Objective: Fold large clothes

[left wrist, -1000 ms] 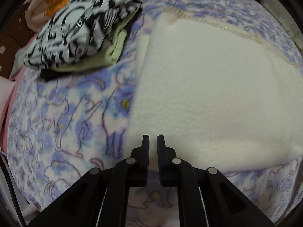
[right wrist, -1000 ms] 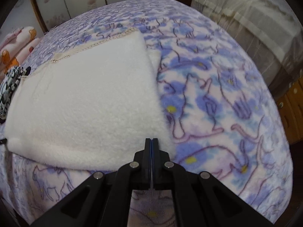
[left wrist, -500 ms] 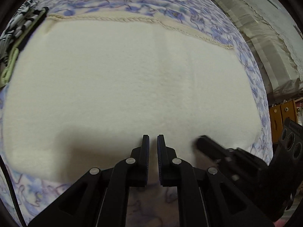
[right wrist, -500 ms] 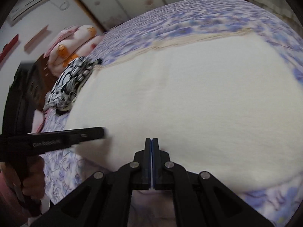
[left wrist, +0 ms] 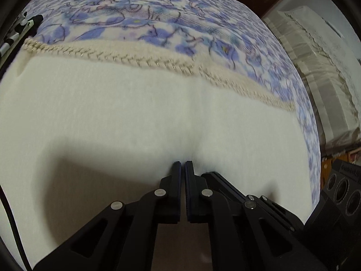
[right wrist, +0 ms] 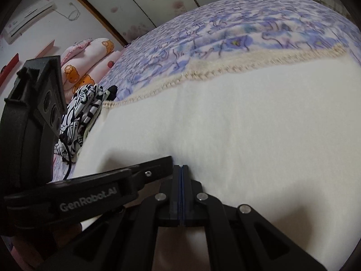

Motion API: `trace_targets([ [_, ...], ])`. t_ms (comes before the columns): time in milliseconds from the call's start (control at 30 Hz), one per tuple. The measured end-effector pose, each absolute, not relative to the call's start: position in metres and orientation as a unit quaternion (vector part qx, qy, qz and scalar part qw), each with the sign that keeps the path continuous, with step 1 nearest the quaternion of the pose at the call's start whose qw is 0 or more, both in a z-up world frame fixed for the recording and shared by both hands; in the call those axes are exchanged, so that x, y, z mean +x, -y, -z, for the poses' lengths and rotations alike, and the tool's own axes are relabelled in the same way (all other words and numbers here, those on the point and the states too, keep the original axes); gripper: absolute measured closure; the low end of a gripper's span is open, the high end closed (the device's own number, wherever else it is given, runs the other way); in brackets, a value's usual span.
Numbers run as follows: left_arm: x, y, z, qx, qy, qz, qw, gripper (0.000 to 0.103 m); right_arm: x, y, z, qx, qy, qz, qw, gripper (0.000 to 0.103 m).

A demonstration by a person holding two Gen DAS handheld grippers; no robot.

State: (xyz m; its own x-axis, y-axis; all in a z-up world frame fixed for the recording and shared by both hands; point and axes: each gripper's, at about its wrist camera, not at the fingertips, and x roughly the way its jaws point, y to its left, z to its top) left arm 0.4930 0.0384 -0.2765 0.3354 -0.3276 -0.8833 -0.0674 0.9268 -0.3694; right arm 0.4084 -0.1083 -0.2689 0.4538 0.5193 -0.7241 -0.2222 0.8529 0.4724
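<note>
A cream fleece blanket point(left wrist: 135, 117) lies folded on the bed, its stitched trim point(left wrist: 112, 56) along the far edge. My left gripper point(left wrist: 182, 163) points down at the blanket near its near edge. Its jaws are closing to a hairline gap with nothing visible between them, and a faint crease runs up from the tips. In the right wrist view the blanket point(right wrist: 248, 124) fills the middle. My right gripper point(right wrist: 181, 166) is shut and empty, tips at the fleece. The left gripper point(right wrist: 168, 159) lies right beside it, and the right gripper point(left wrist: 208, 174) shows beside the left one.
The purple cat-print bedcover point(right wrist: 225, 27) stretches beyond the blanket. A black-and-white patterned pile of clothes point(right wrist: 81, 110) sits at the blanket's left end, with pink bear-print bedding point(right wrist: 90, 54) behind it. Cloth-draped furniture point(left wrist: 315, 67) stands off the bed's right side.
Both grippers swept in from the blanket's two near corners to its middle and now sit side by side. The left jaws narrowed. The right jaws stayed shut.
</note>
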Motion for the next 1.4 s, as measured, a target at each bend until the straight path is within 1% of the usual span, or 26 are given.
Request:
trace_targets([
  [100,0.521,-0.041,0.279,-0.183,-0.562,0.071,0.803,0.102,0.437,0.104,0.273,0.142,-0.474,-0.205,0.844,0.103],
  [267,0.561,-0.046,0.291,-0.184,-0.558,0.045,0.808,0.102,0.478,0.112,0.282,0.175,-0.483,-0.192,0.836,0.103],
  [467,0.56,-0.068,0.295,-0.215,-0.529,0.066,0.818,0.102,0.502,0.139,0.283,0.191,-0.479,-0.188,0.836,0.103],
  [633,0.554,-0.088,0.294,-0.243,-0.51,0.058,0.823,0.102,0.51,0.192,0.281,0.236,-0.465,-0.151,0.84,0.103],
  [700,0.553,-0.094,0.293,-0.242,-0.508,0.055,0.825,0.102,0.507,0.215,0.279,0.235,-0.461,-0.121,0.847,0.103],
  [800,0.549,-0.105,0.287,-0.204,-0.499,0.026,0.842,0.102,0.503,0.252,0.271,0.216,-0.453,-0.075,0.862,0.103],
  [900,0.547,-0.125,0.283,-0.199,-0.497,0.008,0.845,0.102,0.497,0.289,0.263,0.199,-0.449,-0.033,0.87,0.103],
  [967,0.546,-0.138,0.28,-0.191,-0.497,-0.004,0.847,0.102,0.493,0.309,0.262,0.171,-0.46,0.018,0.871,0.103],
  [1067,0.545,-0.155,0.272,-0.15,-0.495,-0.038,0.855,0.102,0.486,0.334,0.259,0.201,-0.462,0.022,0.864,0.103],
  [1100,0.544,-0.161,0.269,-0.133,-0.49,-0.061,0.859,0.102,0.482,0.338,0.257,0.197,-0.462,0.023,0.864,0.103],
  [1233,0.538,-0.199,0.266,-0.104,-0.483,-0.142,0.858,0.102,0.477,0.327,0.252,0.116,-0.469,0.063,0.873,0.103],
  [1333,0.533,-0.219,0.268,-0.127,-0.489,-0.137,0.852,0.102,0.475,0.338,0.257,0.13,-0.481,0.098,0.861,0.103],
  [1367,0.531,-0.22,0.264,-0.116,-0.482,-0.146,0.856,0.102,0.473,0.341,0.257,0.136,-0.483,0.104,0.859,0.103],
  [1400,0.529,-0.219,0.259,-0.08,-0.475,-0.19,0.855,0.099,0.471,0.342,0.256,0.137,-0.48,0.102,0.86,0.103],
])
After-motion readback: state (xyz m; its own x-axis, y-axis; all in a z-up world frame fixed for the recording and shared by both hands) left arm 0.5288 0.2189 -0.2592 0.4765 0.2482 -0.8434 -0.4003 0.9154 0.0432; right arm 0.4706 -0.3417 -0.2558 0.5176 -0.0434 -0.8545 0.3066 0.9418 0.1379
